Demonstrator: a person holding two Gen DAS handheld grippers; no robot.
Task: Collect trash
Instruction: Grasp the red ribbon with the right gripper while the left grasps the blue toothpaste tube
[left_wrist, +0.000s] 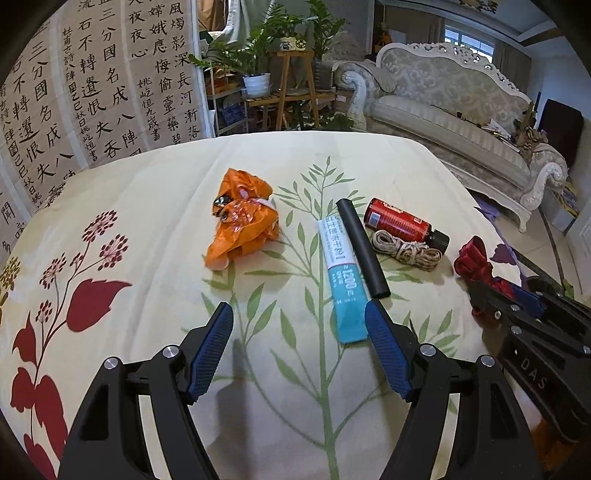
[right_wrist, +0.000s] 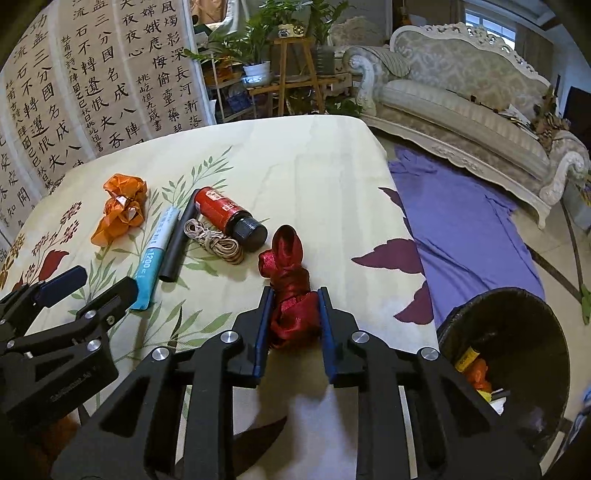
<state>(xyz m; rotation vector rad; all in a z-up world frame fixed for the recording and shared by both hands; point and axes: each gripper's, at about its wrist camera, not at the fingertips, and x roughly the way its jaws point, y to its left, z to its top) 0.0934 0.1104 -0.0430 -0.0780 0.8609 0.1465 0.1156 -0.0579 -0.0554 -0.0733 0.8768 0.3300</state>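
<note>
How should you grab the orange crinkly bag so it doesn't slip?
Probably pinch the orange bag across its bunched middle, where the folds stand highest off the tablecloth. Come from above and the near side, where the open left gripper is, one finger either side. It lies apart from the blue pack, so nothing blocks that approach. The flat edges would likely slide out.

Both wrist views look steeply down, close over the floral tablecloth, left camera left of right; shared: far calligraphy screen, sofa.
</note>
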